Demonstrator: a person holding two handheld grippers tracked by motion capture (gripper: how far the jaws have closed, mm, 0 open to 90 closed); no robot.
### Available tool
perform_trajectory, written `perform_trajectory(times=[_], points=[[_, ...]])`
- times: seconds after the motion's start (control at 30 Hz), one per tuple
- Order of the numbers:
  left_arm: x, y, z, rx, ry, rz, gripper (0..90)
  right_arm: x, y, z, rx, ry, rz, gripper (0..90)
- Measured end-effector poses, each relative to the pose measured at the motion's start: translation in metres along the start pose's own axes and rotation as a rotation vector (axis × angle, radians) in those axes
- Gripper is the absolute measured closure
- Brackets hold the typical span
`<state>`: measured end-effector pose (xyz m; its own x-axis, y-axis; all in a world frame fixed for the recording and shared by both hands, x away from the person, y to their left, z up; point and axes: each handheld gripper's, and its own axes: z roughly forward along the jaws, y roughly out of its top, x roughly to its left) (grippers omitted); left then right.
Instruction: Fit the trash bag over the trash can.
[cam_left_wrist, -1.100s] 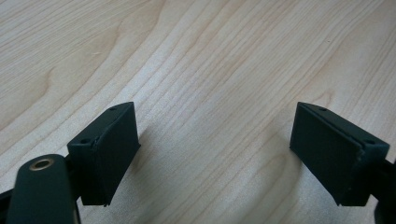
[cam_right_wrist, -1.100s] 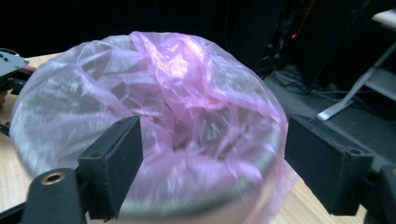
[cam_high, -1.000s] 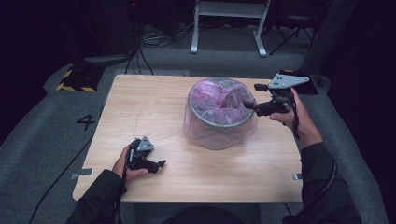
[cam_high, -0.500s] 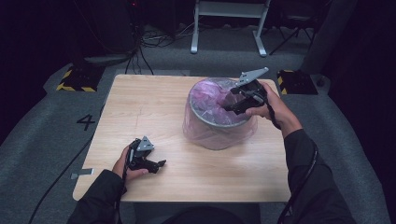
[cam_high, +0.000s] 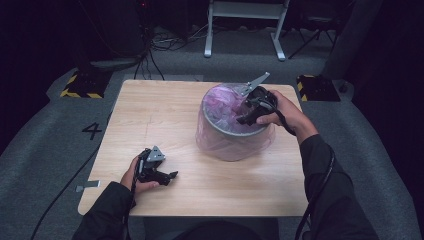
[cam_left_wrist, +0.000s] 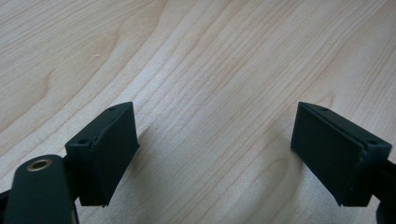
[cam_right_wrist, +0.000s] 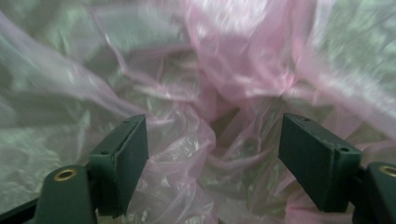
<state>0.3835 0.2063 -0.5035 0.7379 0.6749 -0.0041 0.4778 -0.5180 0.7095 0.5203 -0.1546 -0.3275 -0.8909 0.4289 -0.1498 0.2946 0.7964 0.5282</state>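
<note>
Jaws of my right gripper stand wide, having just closed a little, gripping nothing, poised over the crumpled pink translucent plastic bag that lines the round grey metal bin at the right middle of the pale wooden table. My left gripper rests open and empty near the front left edge, well apart from the bin.

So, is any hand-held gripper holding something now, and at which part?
Nothing is held. The right hand-held gripper is open over the crumpled pink bag inside the bin; the left hand-held gripper is open above the bare table.
</note>
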Motion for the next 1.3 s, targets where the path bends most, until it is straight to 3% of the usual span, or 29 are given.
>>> perform_trajectory(times=[0.07, 0.37, 0.47, 0.63, 0.83, 0.87, 1.13, 1.3], points=[[0.000, 0.000, 0.000, 0.000, 0.000, 0.000, 14.5, 0.001, -0.002, 0.003, 0.022, 0.022, -0.011, 24.8], [0.000, 0.000, 0.000, 0.000, 0.000, 0.000, 14.5, 0.001, -0.001, 0.007, 0.075, 0.008, 0.008, 24.6], [0.000, 0.000, 0.000, 0.000, 0.000, 0.000, 14.5, 0.001, -0.002, 0.002, 0.044, 0.005, 0.023, 23.7], [0.000, 0.000, 0.000, 0.000, 0.000, 0.000, 14.5, -0.005, -0.004, -0.017, -0.085, -0.035, 0.087, 22.1], [0.000, 0.000, 0.000, 0.000, 0.000, -0.001, 14.5, -0.003, -0.015, -0.036, -0.207, -0.081, 0.103, 21.8], [0.000, 0.000, 0.000, 0.000, 0.000, 0.000, 14.5, -0.002, -0.021, -0.042, -0.248, -0.089, 0.109, 21.8], [0.000, 0.000, 0.000, 0.000, 0.001, -0.001, 14.5, 0.003, -0.048, -0.070, -0.369, -0.116, 0.152, 21.5], [0.000, 0.000, 0.000, -0.001, 0.001, -0.002, 14.5, 0.008, -0.067, -0.082, -0.393, -0.138, 0.157, 19.9]])
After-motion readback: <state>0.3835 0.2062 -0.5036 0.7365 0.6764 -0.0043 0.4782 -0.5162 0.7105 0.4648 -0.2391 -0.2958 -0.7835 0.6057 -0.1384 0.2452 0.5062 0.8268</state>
